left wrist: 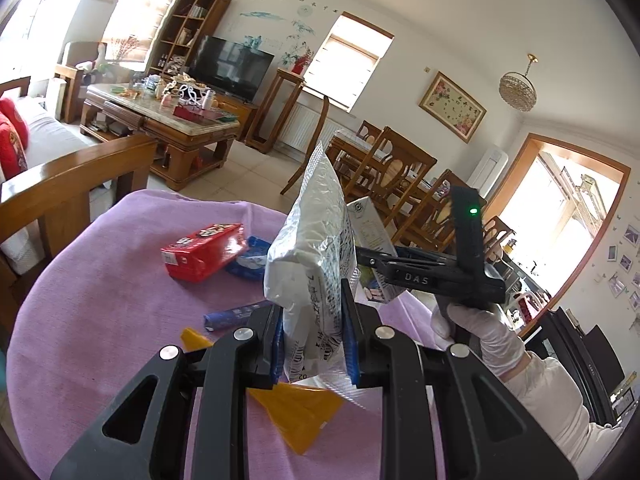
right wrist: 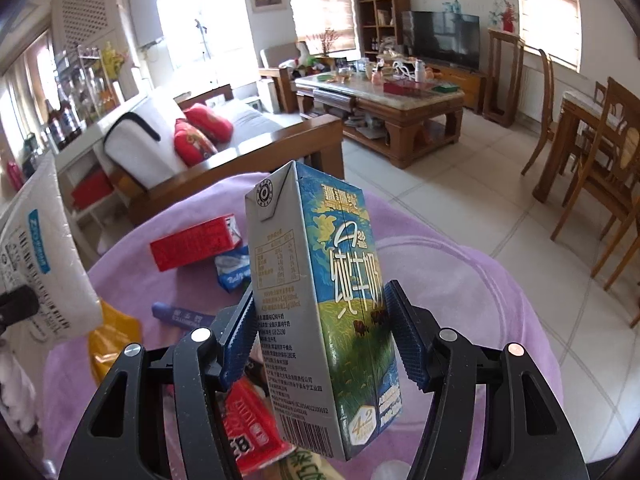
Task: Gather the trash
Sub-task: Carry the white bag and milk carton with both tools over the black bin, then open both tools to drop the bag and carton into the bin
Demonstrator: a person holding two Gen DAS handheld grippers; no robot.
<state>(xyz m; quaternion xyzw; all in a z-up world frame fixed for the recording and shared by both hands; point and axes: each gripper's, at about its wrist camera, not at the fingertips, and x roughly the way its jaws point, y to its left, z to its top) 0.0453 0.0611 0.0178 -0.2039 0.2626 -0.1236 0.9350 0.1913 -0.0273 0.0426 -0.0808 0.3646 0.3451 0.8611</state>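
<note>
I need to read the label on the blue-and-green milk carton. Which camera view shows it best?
The right wrist view: the blue-and-green milk carton stands upright between the right gripper's blue pads, front and side print facing the camera. The left wrist view shows only slivers of it behind the silver-white plastic pouch.

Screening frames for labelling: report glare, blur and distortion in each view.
Left wrist view: strong fisheye bending, windows blown out, glare on the silver bag that the left gripper clamps. Right wrist view: same curvature, overexposed windows; milk carton sharp between the right gripper's pads, room behind softer.
</note>
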